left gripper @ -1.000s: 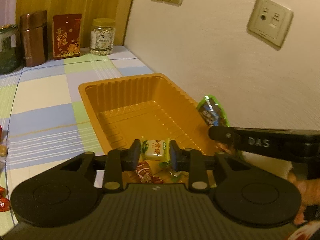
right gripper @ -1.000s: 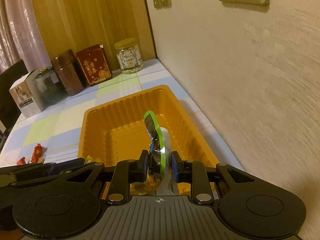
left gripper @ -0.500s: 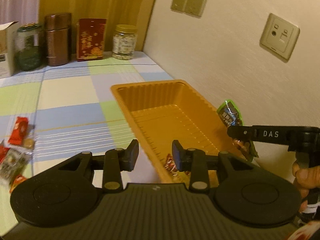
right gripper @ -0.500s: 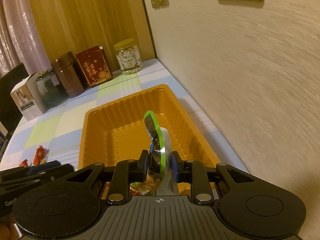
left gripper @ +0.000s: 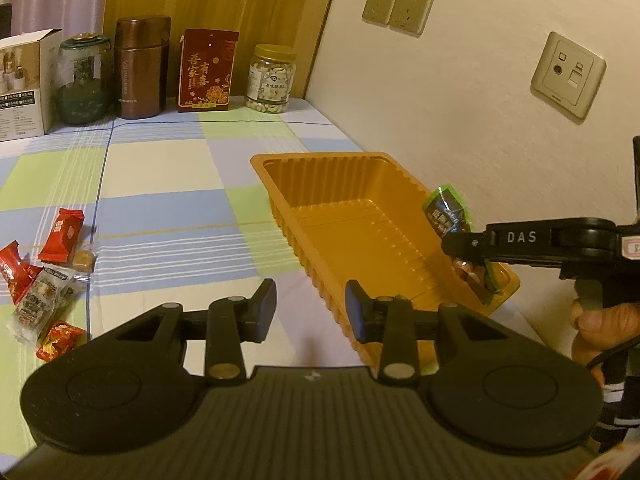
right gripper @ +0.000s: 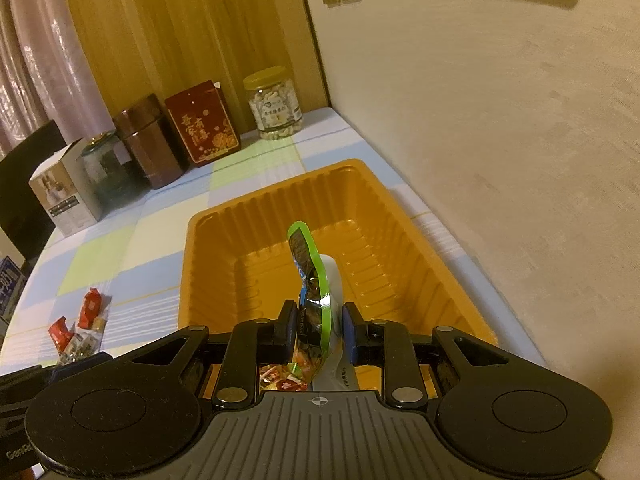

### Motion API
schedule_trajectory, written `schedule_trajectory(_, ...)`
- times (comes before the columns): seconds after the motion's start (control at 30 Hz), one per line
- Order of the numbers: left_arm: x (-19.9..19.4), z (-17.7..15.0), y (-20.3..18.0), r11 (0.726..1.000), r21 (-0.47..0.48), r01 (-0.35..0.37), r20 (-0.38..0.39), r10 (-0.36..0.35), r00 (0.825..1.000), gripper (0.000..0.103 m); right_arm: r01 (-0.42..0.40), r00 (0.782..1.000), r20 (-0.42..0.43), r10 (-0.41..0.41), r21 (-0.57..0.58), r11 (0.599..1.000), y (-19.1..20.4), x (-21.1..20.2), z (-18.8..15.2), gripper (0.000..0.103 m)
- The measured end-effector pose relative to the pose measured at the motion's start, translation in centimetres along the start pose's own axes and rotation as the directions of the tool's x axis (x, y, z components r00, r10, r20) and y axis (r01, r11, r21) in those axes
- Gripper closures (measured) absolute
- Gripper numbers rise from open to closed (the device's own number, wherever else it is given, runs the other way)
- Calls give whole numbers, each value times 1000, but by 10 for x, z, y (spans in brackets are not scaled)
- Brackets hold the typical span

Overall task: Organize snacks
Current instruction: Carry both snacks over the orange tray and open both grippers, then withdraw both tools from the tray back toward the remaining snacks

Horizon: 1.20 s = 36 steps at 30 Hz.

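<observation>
An orange plastic tray (left gripper: 320,158) lies on the checked tablecloth by the wall. My left gripper (left gripper: 310,306) is open and holds nothing, hanging over the cloth just left of the tray's near corner. My right gripper (right gripper: 318,328) is shut on a green-edged snack packet (right gripper: 310,276), held upright above the near end of the tray (right gripper: 188,240). In the left wrist view the same packet (left gripper: 446,212) sticks up from the right gripper's fingertips (left gripper: 460,242) over the tray's right rim. A few wrapped snacks (right gripper: 280,380) and a white packet (right gripper: 334,276) lie in the tray under the right gripper.
Loose red and pale snack packets (left gripper: 48,264) lie on the cloth at the left. A white box (left gripper: 24,84), two jars, a brown canister (left gripper: 140,68) and a red tin (left gripper: 206,70) line the back edge. The wall runs close along the tray's right side. A hand (left gripper: 600,320) grips the right handle.
My left gripper has drawn left from over the tray to the cloth beside it, bringing the loose snacks into view. The right gripper has stayed put with the packet.
</observation>
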<state>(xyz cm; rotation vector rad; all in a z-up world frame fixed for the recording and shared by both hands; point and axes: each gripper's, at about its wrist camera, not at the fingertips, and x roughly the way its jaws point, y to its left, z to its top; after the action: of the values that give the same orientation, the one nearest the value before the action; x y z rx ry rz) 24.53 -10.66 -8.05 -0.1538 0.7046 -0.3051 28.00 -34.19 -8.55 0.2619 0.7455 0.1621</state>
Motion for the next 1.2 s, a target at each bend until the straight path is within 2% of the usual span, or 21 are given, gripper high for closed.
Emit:
schedule_trajectory(0.07,-2,-1,1,1000,-3,-5,1,5,1000,68,-19,1000,15,19,8,1000,-1,0,0,79)
schedule_trajectory(0.13,-4,-3,3,1000,-4,-10,2,11,1000,67,-36,999,17,36,19,999,-2,0,1,74)
schedule_trajectory(0.2,-7,-4,5,1000,-9,-16,1,16,1000,64,-34,999,34,32,34,999,-4,-4,1,48)
schedule_trajectory(0.23,-9,-5,7,1000,-11,-20,1,20,1000,64,-32,999,43,30,41,999,-4,-8,0,47)
schedule_trajectory(0.37,-20,-10,10,999,-16,-36,3,36,999,60,-30,999,43,28,50,998,-3,-19,-4,47)
schedule_trajectory(0.5,-36,-15,12,999,-26,-42,11,43,999,51,-28,999,41,26,48,998,3,-34,-11,47)
schedule_trajectory(0.77,-75,-26,20,996,-42,-75,17,75,997,48,-40,999,18,40,-6,999,36,-63,-32,47)
schedule_trajectory(1.2,-142,-45,41,989,-29,-148,33,149,988,40,-74,997,34,74,0,997,83,-99,-55,47)
